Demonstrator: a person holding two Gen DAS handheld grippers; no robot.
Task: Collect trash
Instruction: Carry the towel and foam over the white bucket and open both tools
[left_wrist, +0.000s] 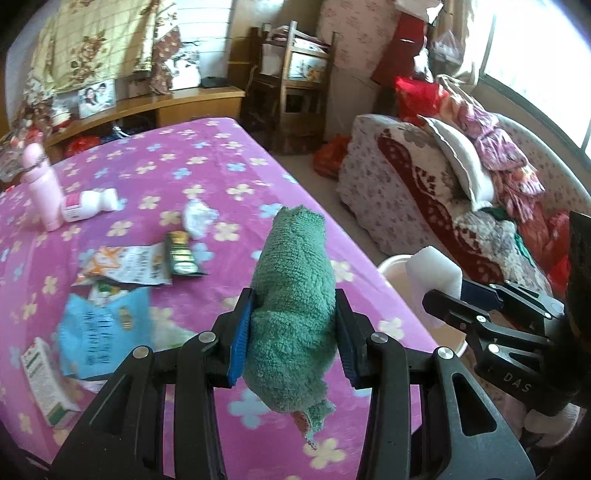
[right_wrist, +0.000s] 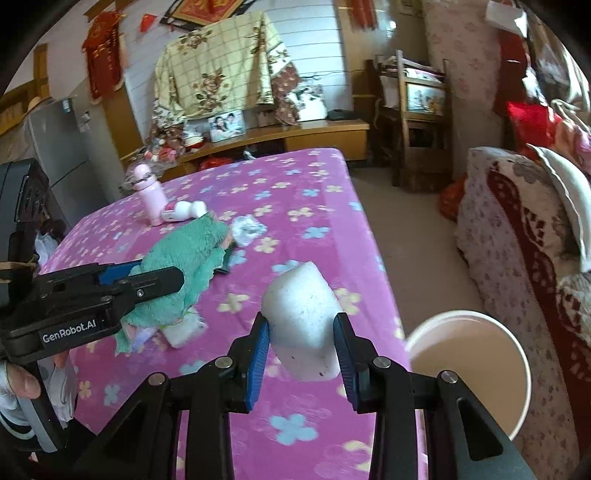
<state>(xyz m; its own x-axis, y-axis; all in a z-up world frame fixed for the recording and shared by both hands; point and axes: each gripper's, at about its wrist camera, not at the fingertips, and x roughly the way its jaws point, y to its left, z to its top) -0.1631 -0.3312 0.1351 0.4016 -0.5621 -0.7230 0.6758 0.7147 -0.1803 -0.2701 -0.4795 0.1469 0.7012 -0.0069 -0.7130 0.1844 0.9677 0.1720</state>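
My left gripper (left_wrist: 293, 306) is shut on a green towel (left_wrist: 295, 295), held above the pink flowered table (left_wrist: 221, 155); it also shows in the right wrist view (right_wrist: 177, 275). My right gripper (right_wrist: 301, 325) is shut on a white foam block (right_wrist: 301, 317), near the table's right edge; it shows in the left wrist view (left_wrist: 439, 295) with the block (left_wrist: 434, 273). A white bucket (right_wrist: 469, 369) stands on the floor beside the table, right of my right gripper. Wrappers (left_wrist: 125, 266), a blue packet (left_wrist: 99, 325), a dark sachet (left_wrist: 181, 254) and crumpled plastic (left_wrist: 197, 218) lie on the table.
A pink bottle (left_wrist: 42, 188) stands and a white bottle (left_wrist: 90, 205) lies at the table's far left. A small carton (left_wrist: 44, 380) lies at the near left. A sofa (left_wrist: 424, 192) piled with cloth stands right, a wooden shelf (left_wrist: 295, 85) behind.
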